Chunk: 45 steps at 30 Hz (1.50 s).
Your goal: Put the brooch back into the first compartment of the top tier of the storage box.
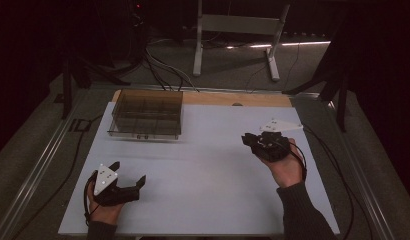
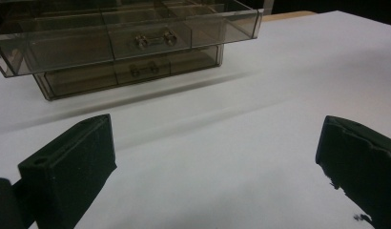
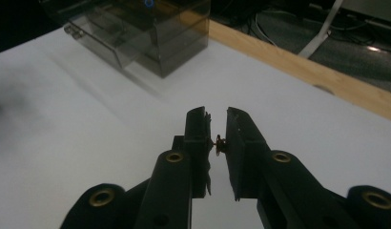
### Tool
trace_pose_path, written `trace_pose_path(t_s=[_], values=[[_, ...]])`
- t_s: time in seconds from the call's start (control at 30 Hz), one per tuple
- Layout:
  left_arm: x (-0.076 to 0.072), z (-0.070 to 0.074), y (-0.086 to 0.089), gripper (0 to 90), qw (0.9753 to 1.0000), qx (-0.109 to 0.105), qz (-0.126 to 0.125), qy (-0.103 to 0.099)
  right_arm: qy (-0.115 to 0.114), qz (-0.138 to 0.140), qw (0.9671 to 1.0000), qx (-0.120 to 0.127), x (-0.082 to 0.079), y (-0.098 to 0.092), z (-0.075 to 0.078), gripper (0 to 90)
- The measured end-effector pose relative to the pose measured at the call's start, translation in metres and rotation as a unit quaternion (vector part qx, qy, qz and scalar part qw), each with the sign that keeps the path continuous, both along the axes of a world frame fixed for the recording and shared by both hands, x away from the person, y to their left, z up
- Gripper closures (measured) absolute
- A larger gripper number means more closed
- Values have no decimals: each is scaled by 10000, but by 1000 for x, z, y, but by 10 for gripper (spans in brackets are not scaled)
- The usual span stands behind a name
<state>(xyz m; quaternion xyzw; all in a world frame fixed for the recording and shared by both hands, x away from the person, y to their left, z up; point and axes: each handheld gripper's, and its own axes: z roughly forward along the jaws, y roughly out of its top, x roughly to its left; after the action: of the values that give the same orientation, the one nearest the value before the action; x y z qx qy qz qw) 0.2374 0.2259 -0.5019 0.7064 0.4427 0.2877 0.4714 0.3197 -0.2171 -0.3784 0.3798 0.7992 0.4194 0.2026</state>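
My right claw (image 3: pixel 216 125) pinches a tiny brass ring (image 3: pixel 220 141); the smoked clear-plastic drawer organiser (image 1: pixel 147 114) lies ahead and left across the white tabletop (image 1: pixel 208 165), nearer my gaping left claw (image 1: pixel 128 173).

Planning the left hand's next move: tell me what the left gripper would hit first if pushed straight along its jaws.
Probably the clear drawer organizer. The left gripper, jaws wide open, faces its drawer fronts across bare white table; nothing lies between, though depth is hard to judge.

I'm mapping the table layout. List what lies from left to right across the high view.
left gripper → clear drawer organizer → right gripper, all on the white table.
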Motion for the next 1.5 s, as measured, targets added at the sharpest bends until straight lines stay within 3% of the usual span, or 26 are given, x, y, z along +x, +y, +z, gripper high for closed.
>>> trace_pose_path(t_s=[0.43, 1.07, 1.37, 1.5], values=[[-1, 1, 1, 4, 10000, -69, 6, -7, -188, 127, 9997, 84, 16, 36, 19, 801], [-1, 0, 0, 4, 10000, -57, -34, -2, -248, 382, 9985, 311, 39, 79, 22, 802], [-1, 0, -1, 4, 10000, -39, -53, -2, -188, 555, 9964, 606, 51, 99, 20, 802], [-1, 0, -1, 4, 10000, -42, -56, 3, -221, 649, 9960, 580, 53, 107, 19, 802]])
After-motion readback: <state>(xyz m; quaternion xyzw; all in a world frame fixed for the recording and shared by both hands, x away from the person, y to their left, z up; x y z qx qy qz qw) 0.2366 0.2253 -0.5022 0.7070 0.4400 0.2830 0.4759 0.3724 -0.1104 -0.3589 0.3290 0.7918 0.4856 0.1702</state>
